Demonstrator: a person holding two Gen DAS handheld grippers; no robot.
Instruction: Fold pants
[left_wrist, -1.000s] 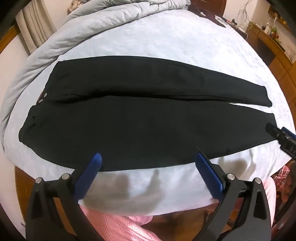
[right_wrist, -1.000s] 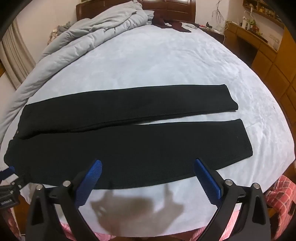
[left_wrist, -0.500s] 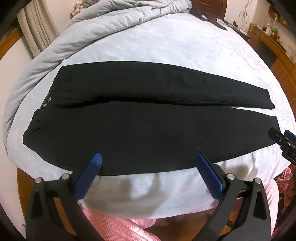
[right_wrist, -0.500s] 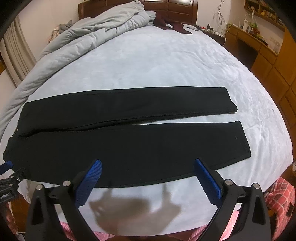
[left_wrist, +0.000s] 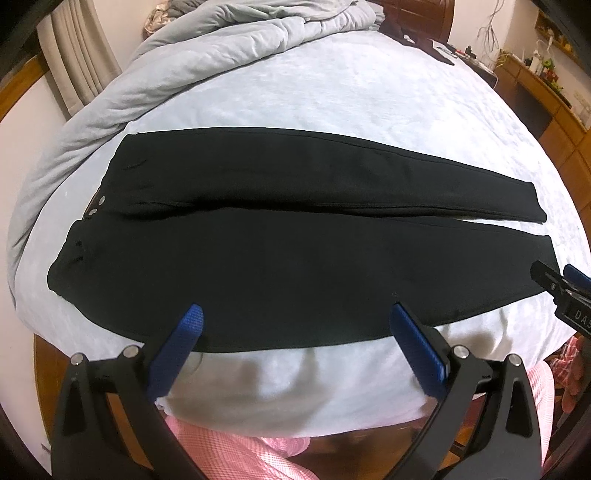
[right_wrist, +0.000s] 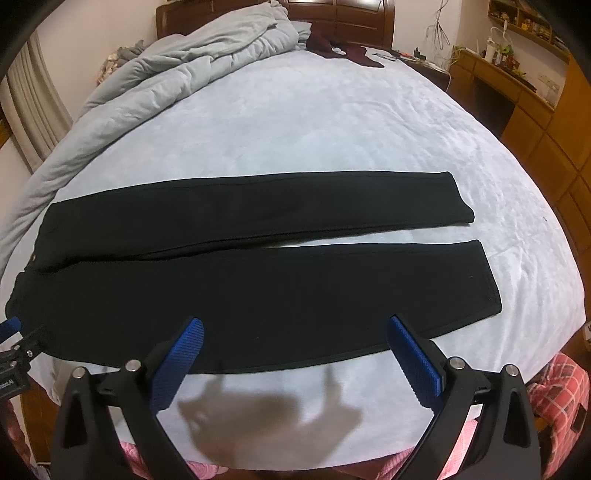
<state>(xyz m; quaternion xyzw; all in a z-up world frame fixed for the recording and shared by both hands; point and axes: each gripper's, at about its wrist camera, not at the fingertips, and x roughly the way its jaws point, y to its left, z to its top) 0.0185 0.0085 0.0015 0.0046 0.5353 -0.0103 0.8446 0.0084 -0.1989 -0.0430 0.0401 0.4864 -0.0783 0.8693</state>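
Note:
Black pants (left_wrist: 280, 236) lie flat on the pale blue bed sheet (left_wrist: 332, 88), waist to the left, both legs running right; they also show in the right wrist view (right_wrist: 240, 258). My left gripper (left_wrist: 295, 314) is open and empty, held above the near edge of the near leg toward the waist end. My right gripper (right_wrist: 295, 325) is open and empty above the near leg's near edge toward the cuffs. Each gripper shows at the edge of the other's view: the right one (left_wrist: 565, 291), the left one (right_wrist: 14, 343).
A rumpled grey duvet (right_wrist: 177, 70) lies along the left and far side of the bed. Dark clothing (right_wrist: 343, 50) lies near the wooden headboard (right_wrist: 332, 14). Wooden drawers and a desk (right_wrist: 532, 110) stand to the right. Pink checked cloth (left_wrist: 229, 454) is below the grippers.
Both grippers have drawn slightly back and up from the bed; the pants sit lower and smaller in both views. The pants have not moved.

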